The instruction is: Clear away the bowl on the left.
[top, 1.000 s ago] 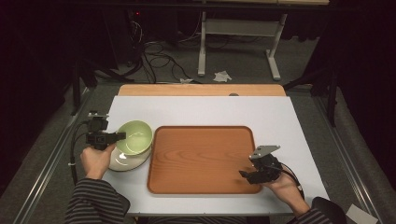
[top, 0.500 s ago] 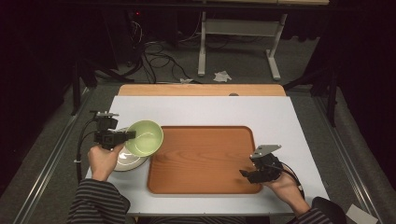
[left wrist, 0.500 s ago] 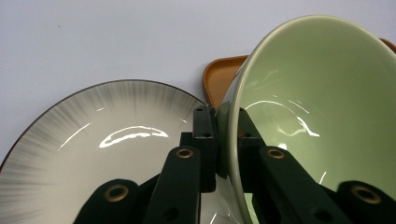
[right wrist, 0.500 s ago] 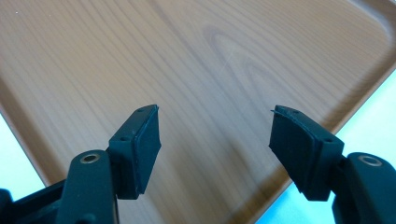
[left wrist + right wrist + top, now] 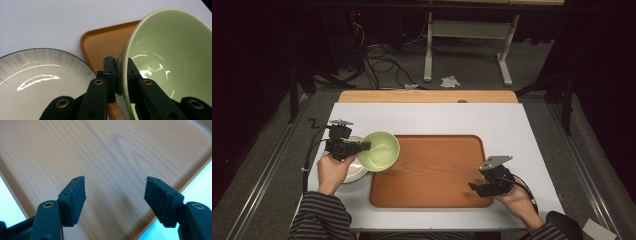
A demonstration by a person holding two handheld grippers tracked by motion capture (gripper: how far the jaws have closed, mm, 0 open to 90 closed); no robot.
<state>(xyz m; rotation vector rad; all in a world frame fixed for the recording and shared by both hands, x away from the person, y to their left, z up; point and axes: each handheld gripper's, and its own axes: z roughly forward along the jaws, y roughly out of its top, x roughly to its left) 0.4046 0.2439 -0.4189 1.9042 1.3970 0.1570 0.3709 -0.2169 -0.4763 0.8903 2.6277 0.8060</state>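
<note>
Jaws of the left gripper (image 5: pixel 362 146) are pinched tight on the rim of the green bowl (image 5: pixel 379 151), one pad inside the bowl and one outside. You can see that pinch up close in the left gripper view, where the green bowl (image 5: pixel 172 65) sits between the two black pads.

In the high view the bowl hangs in the air, tipped a bit. It is over the left edge of the wooden tray (image 5: pixel 432 172), half over the tray and half over the white plate (image 5: pixel 353 172). The plate lies on the white table (image 5: pixel 522 125), just left of the tray, under the person's left hand (image 5: pixel 332 170).

On the near right side, the right gripper (image 5: pixel 473 187) rests over the near right corner of the tray. Its jaws are wide open with nothing in them, as the right gripper view shows above the tray (image 5: pixel 112 157).

What could go wrong? The bowl is held by its thin rim only, and it looks smooth and shiny. It could slip, swing down or fall out. Then it might hit the plate or the tray edge and chip. If it comes down on the raised tray edge, it could tip over.
</note>
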